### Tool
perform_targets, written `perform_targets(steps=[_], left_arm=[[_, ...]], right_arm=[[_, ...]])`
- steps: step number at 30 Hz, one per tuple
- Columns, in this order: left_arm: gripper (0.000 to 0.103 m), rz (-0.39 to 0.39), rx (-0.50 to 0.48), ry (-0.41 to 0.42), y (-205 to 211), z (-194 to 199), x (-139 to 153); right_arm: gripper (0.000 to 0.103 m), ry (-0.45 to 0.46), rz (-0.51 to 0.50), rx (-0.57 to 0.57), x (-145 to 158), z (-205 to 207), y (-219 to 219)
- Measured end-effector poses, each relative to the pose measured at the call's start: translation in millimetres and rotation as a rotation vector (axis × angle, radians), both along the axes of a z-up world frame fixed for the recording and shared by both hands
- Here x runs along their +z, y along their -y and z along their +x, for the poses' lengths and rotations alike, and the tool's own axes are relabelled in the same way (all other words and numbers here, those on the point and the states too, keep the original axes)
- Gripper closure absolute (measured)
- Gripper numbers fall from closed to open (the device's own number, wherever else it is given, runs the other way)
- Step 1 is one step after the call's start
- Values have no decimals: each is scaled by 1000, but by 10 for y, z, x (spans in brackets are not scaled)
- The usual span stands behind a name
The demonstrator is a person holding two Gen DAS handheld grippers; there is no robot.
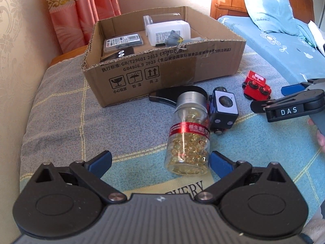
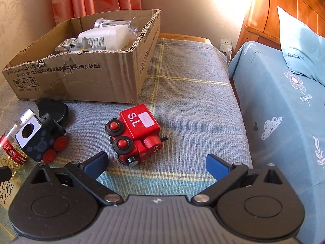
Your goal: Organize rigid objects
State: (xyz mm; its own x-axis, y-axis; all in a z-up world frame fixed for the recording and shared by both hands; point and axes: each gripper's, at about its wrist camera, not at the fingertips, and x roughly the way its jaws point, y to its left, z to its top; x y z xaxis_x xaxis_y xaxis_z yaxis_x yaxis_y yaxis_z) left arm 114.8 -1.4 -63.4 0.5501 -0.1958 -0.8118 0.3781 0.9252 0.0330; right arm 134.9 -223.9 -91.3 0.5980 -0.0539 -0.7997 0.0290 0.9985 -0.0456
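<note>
From the left wrist camera, the left gripper [image 1: 160,160] has its jaws spread wide, holding nothing; its blue pads flank the base of a clear plastic bottle of yellow capsules with a red label and silver cap [image 1: 187,137], which lies on its side on the grey-and-blue checked cloth [image 1: 61,122] covering the surface, and I cannot tell whether either pad touches it. Just beside the bottle's cap lie a black curved flat piece [image 1: 172,96] and a black wooden toy train car with a white face [image 1: 223,111]; a red wooden toy train engine [image 1: 257,86] sits nearer the right edge of the cloth. Toward the far edge stands an open brown cardboard box [image 1: 162,69] containing a white plastic bottle [image 1: 168,31], a clear jar [image 1: 162,18], a grey figurine [image 1: 173,37] and a flat clear case [image 1: 122,41]. The right gripper [image 1: 266,98] reaches in from the right, its opening unclear here. From the right wrist camera, the right gripper [image 2: 156,163] is wide open and empty, poised just short of the red engine [image 2: 135,135], which lies tipped on its side on the cloth [image 2: 193,111]. The black car [image 2: 39,139] and capsule bottle [image 2: 12,152] lie at the left, the black piece [image 2: 53,109] behind them, and the box [image 2: 91,77] beyond. A bed with a blue flowered sheet [image 2: 284,111] adjoins the cloth's right edge.
</note>
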Motion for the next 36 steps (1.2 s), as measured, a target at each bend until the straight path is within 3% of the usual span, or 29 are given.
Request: perform_targets(steps=[18, 27, 33, 36], left_arm=[[1, 64, 184, 54, -393, 428, -36], [1, 52, 14, 56, -314, 145, -29], [1, -2, -145, -6, -165, 14, -138], [0, -36, -167, -39, -172, 22, -223]], right_arm=[[0, -3, -1, -5, 1, 2, -4], [0, -1, 0, 17, 0, -15, 10], [0, 0, 0, 20, -2, -20, 10], [0, 0, 0, 27, 1, -27, 13]])
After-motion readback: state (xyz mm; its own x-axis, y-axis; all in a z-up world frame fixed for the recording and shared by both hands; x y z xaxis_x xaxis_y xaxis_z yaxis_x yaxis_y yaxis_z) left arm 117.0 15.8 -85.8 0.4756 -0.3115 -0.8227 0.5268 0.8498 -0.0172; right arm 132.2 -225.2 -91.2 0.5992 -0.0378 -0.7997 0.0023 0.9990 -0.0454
